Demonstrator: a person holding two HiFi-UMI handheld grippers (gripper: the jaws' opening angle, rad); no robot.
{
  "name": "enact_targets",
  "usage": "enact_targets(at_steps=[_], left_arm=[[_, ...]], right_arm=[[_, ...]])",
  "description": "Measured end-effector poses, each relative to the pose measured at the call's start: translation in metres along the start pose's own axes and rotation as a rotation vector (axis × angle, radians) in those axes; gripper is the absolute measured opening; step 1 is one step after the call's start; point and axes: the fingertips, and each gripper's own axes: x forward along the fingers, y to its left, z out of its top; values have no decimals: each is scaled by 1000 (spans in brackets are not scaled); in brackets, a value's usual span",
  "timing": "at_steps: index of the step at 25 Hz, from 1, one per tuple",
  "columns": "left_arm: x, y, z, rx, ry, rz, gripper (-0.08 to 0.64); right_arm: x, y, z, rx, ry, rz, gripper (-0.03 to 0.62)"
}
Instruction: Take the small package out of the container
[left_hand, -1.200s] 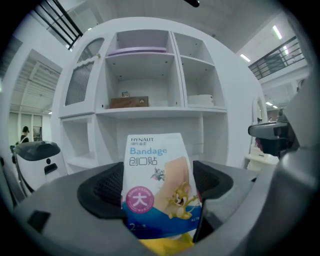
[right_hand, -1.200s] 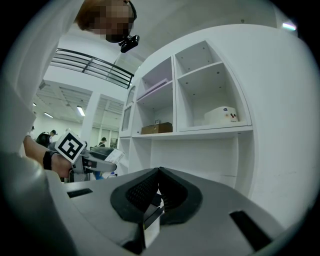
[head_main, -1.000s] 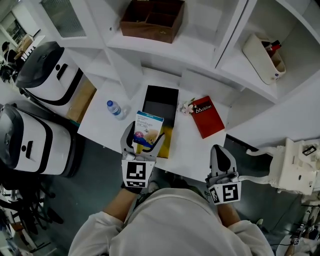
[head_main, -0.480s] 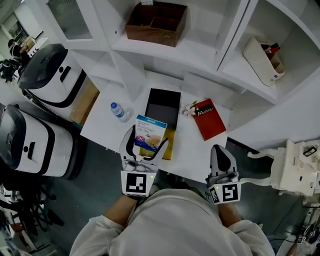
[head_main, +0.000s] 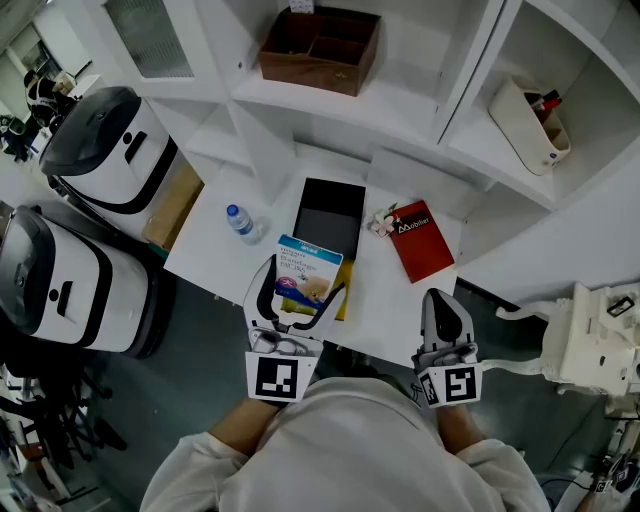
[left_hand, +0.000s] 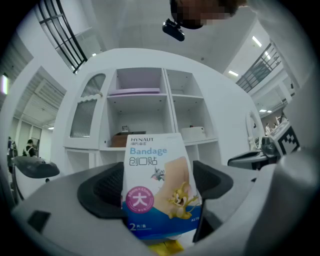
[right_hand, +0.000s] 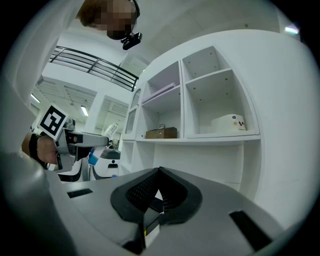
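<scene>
The small package (head_main: 308, 279) is printed white above and blue below, with a pink disc and cartoon figures; the container (head_main: 330, 215) is seen black inside, with yellow at its near end; a red book (head_main: 420, 240), a brown box (head_main: 320, 50) and a blue-capped bottle (head_main: 240, 222) are set against the white table (head_main: 212, 252); black-and-white square markers are borne by the grey left gripper (head_main: 302, 284) and right gripper (head_main: 441, 300).

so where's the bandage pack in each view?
Head view: bandage pack centre, held in the left gripper.
Left gripper view: centre, between the jaws.
Right gripper view: probably the blue sliver at far left.
Shared landmark: brown box on the shelf, in all three.
</scene>
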Motion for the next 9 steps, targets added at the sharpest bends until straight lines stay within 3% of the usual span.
enact_targets(at_steps=[9], left_arm=[[-2, -4, -1, 2, 5, 9, 437]], right_arm=[[-5, -3, -1, -2, 1, 3, 24]])
